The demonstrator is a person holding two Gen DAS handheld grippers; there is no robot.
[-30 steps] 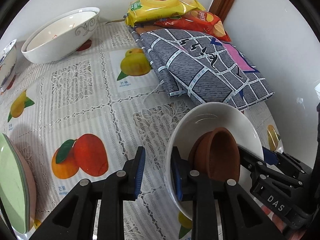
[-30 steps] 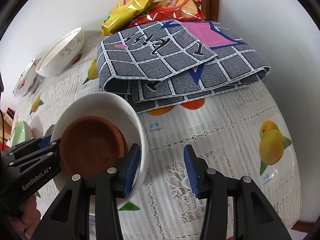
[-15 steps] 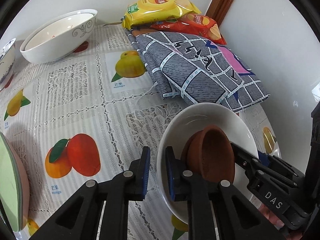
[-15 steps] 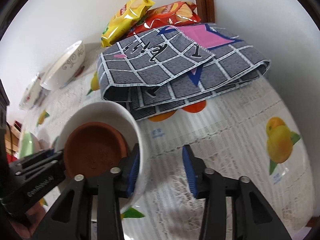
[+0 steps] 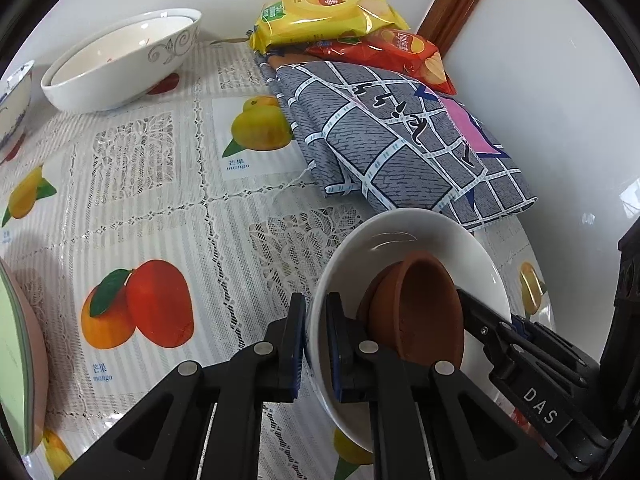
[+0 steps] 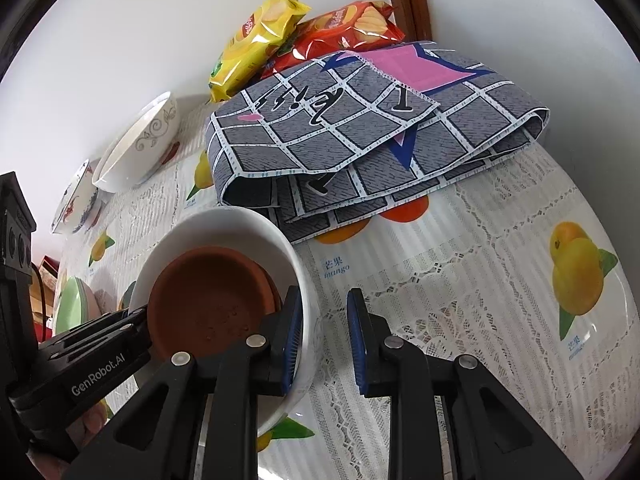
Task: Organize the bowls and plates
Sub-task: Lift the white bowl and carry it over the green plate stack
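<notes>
Left gripper [image 5: 316,340]: clamped on the near rim of the white bowl [image 5: 420,236], one finger outside, one inside.
Right gripper [image 6: 323,342]: jaws apart, straddling the opposite rim; contact unclear.
White bowl: on the fruit-print tablecloth [image 5: 132,208], just beside the folded grey cloth [image 5: 384,144], tilted.
Brown dish [image 6: 208,300]: inside the bowl, leaning on edge.
Change: left jaws have narrowed onto the rim since a second ago.
</notes>
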